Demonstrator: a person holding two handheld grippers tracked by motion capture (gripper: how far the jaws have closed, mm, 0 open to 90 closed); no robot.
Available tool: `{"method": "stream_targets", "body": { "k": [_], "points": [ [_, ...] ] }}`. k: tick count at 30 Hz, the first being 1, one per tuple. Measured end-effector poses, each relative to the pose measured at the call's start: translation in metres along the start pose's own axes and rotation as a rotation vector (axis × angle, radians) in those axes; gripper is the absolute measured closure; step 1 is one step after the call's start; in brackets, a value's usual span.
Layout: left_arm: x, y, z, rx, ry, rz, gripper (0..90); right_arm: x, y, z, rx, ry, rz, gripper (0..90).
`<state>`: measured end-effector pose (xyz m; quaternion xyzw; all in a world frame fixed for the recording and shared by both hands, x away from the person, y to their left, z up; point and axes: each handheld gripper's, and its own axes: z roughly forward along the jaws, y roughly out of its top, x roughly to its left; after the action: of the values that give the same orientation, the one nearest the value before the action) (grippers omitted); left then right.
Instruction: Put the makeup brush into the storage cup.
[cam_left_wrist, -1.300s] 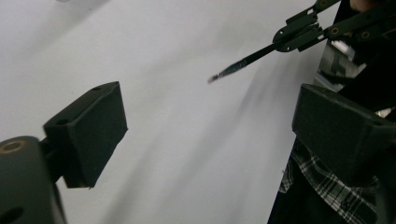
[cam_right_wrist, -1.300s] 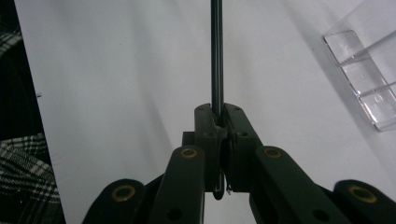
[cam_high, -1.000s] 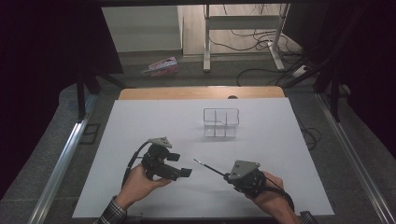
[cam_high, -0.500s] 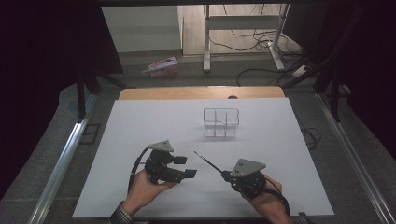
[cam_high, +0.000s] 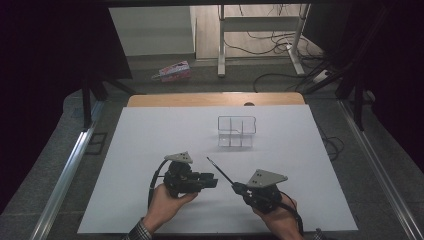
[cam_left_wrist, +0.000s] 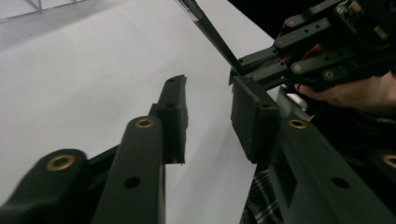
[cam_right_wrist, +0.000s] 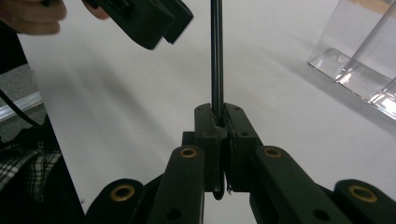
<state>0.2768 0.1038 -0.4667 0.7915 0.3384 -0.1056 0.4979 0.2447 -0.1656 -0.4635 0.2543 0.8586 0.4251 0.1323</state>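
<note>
White sheeting covers our table (cam_high: 150, 140), with a strip of bare wood along its far edge, and the room beyond is dim. We hold a thin black rod-like tool (cam_high: 220, 171) in our right gripper (cam_high: 239, 188): its jaws are clamped tight on the lower end, and the shaft slants up and away toward the clear plastic compartmented organiser (cam_high: 236, 131), which stands well apart near the table's middle. In the right gripper view the rod (cam_right_wrist: 216, 51) rises straight from the closed pads.

Our left gripper (cam_high: 212, 180) lies level, pointing at the right one; its jaws have just been closing and now stand narrow, with nothing between them, the rod (cam_left_wrist: 210, 32) passing just beyond the tips.

To do this step well, we judge that the left pads should meet the shaft squarely, just above the right grip, before the right lets go, so the thin rod cannot pivot or slip.

Past the table we see grey floor, a pink packet (cam_high: 172, 71) lying on it, loose cables and a metal frame's legs.
</note>
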Motion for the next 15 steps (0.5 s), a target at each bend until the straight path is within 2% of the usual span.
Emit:
{"method": "stream_targets", "body": {
  "k": [4, 15],
  "points": [
    [0.0012, 0.0003, 0.0036, -0.013, -0.045, -0.018, 71.7, 0.0034, 0.0002, 0.0031, -0.014, 0.016, 0.009, 84.9],
    [0.0043, -0.0001, 0.0096, -0.048, -0.110, -0.058, 77.2, 0.0089, 0.0011, 0.0075, -0.047, 0.034, 0.048, 84.9]
  ]
}}
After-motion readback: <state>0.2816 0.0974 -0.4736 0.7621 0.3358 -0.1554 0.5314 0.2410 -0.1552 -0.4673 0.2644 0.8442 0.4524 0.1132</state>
